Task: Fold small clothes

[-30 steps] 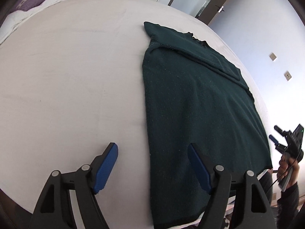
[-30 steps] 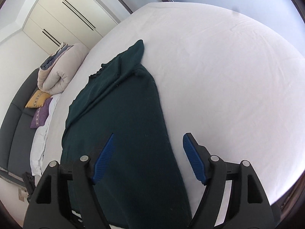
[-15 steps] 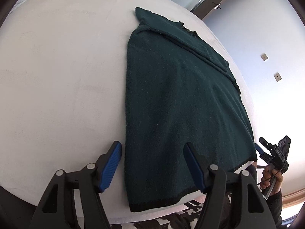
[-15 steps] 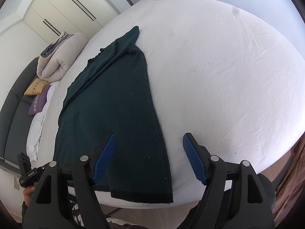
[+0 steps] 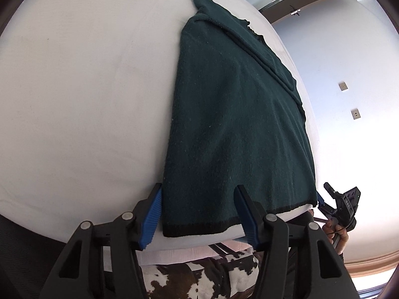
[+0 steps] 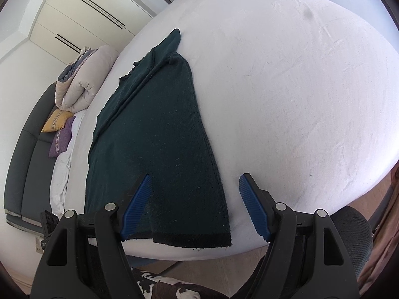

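Observation:
A dark green knitted sweater (image 5: 234, 124) lies flat on the white bed (image 5: 87, 99), sleeves folded in, its black hem at the near edge. It also shows in the right wrist view (image 6: 159, 144). My left gripper (image 5: 198, 214) is open, above the hem's left corner, empty. My right gripper (image 6: 194, 206) is open, above the hem's right corner, empty. The right gripper also shows at the far right of the left wrist view (image 5: 341, 204), held in a hand.
The bed edge (image 6: 199, 251) runs just past the hem. A folded duvet (image 6: 82, 84) and cushions (image 6: 57, 129) lie on a dark sofa at the left. A cow-pattern fabric (image 5: 199, 274) lies below the bed edge. A dark chair (image 6: 354, 226) is at the right.
Both grippers have drawn back toward the near bed edge, from over the sweater's middle to over its hem corners. Both stay open. The sweater has not moved.

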`<state>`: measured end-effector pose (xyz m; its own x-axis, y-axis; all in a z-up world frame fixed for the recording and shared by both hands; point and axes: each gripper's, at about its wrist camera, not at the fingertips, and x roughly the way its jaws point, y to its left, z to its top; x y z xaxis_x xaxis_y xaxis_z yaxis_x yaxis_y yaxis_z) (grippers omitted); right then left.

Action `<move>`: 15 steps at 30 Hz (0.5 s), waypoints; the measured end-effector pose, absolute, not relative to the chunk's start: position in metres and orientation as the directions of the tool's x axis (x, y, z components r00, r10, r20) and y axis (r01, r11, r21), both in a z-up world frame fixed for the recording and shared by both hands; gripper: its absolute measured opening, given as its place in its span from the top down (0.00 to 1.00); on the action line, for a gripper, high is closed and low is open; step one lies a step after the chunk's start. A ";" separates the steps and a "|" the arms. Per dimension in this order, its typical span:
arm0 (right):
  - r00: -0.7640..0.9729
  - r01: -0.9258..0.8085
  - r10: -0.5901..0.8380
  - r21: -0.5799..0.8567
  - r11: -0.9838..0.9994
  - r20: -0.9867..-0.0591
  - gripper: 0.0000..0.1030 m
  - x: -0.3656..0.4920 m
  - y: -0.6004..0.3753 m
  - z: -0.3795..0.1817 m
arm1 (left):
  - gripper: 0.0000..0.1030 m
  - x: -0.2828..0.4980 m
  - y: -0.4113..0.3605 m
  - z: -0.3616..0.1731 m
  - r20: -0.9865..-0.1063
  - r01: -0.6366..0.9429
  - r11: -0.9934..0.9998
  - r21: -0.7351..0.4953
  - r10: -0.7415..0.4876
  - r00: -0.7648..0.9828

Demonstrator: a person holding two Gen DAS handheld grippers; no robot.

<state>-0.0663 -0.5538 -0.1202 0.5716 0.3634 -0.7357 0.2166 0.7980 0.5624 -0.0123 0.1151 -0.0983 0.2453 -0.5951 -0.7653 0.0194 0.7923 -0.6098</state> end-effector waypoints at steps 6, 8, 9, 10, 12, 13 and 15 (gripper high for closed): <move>0.566 0.228 0.403 0.607 0.762 -0.719 0.30 -0.070 -0.561 -0.120 | 0.72 -0.010 0.127 -0.107 -0.742 -0.032 0.755 -0.655 -0.634 0.219; 0.566 0.229 0.403 0.607 0.761 -0.719 0.30 -0.071 -0.563 -0.120 | 0.80 -0.010 0.133 -0.111 -0.724 -0.053 0.732 -0.679 -0.656 0.214; 0.565 0.231 0.404 0.608 0.760 -0.720 0.30 -0.071 -0.563 -0.121 | 0.80 -0.010 0.136 -0.113 -0.710 -0.063 0.716 -0.695 -0.671 0.213; 0.565 0.233 0.404 0.609 0.759 -0.719 0.30 -0.071 -0.564 -0.121 | 0.80 -0.011 0.139 -0.114 -0.694 -0.075 0.697 -0.713 -0.687 0.214; 0.565 0.236 0.407 0.613 0.754 -0.718 0.30 -0.072 -0.565 -0.122 | 0.81 -0.013 0.141 -0.116 -0.669 -0.084 0.669 -0.739 -0.712 0.212; 0.565 0.237 0.408 0.614 0.753 -0.717 0.30 -0.071 -0.565 -0.123 | 0.80 -0.015 0.142 -0.117 -0.663 -0.086 0.662 -0.744 -0.718 0.212; 0.564 0.237 0.408 0.614 0.753 -0.718 0.30 -0.071 -0.565 -0.123 | 0.73 -0.018 0.146 -0.121 -0.635 -0.101 0.630 -0.770 -0.741 0.220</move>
